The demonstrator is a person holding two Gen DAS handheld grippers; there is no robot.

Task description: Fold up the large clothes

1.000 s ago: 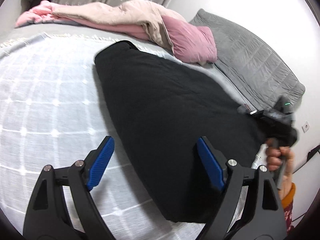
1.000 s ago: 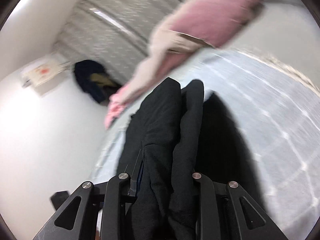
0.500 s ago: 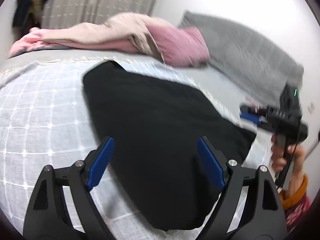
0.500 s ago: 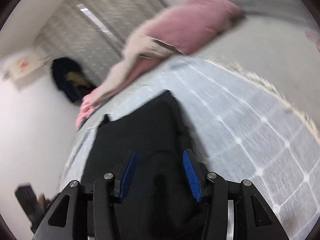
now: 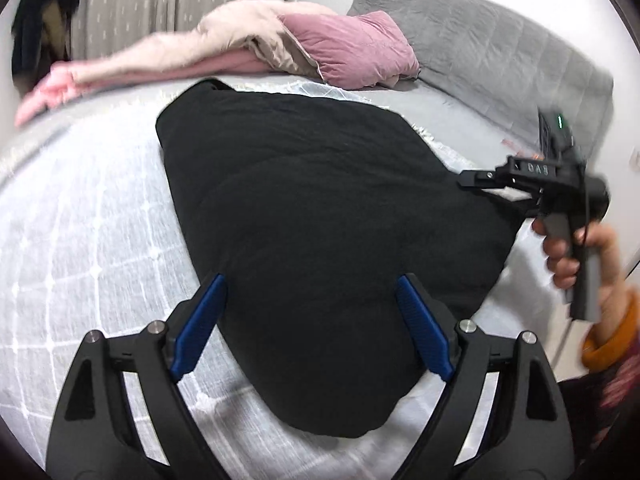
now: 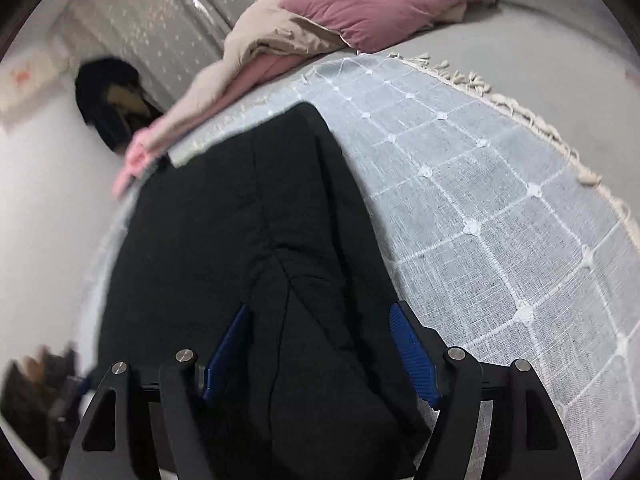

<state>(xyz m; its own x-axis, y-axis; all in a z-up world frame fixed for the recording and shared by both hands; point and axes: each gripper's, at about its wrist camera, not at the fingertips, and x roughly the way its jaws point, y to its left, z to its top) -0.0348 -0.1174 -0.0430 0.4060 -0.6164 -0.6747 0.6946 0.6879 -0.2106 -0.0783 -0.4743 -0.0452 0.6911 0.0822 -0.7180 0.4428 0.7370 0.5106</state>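
1. A bed (image 5: 452, 108) is covered in grey, with a pale blue checked throw (image 5: 84, 216) spread across most of it; the throw's fringed edge (image 6: 532, 120) is seen running along the side near the headboard, and bare grey sheet is left beyond it.
2. A grey quilted headboard cushion (image 5: 500, 48) is set against the wall at the head of the bed.
3. A black garment (image 5: 320, 216) is laid flat across the middle of the throw, folded into a broad pad; open checked cloth is left along its long side in the right wrist view (image 6: 480, 208).
4. A pink and beige duvet (image 5: 256, 44) is heaped along the bed's far edge, just beyond the garment's far corner.
5. The left gripper (image 5: 312, 320) is held above the garment's near end, jaws spread wide, nothing between the blue pads (image 5: 200, 328).
6. The right gripper (image 6: 320, 344) is poised over the garment's other near edge, jaws apart and gripping nothing; in the left wrist view it (image 5: 480, 180) is seen at the garment's right corner.
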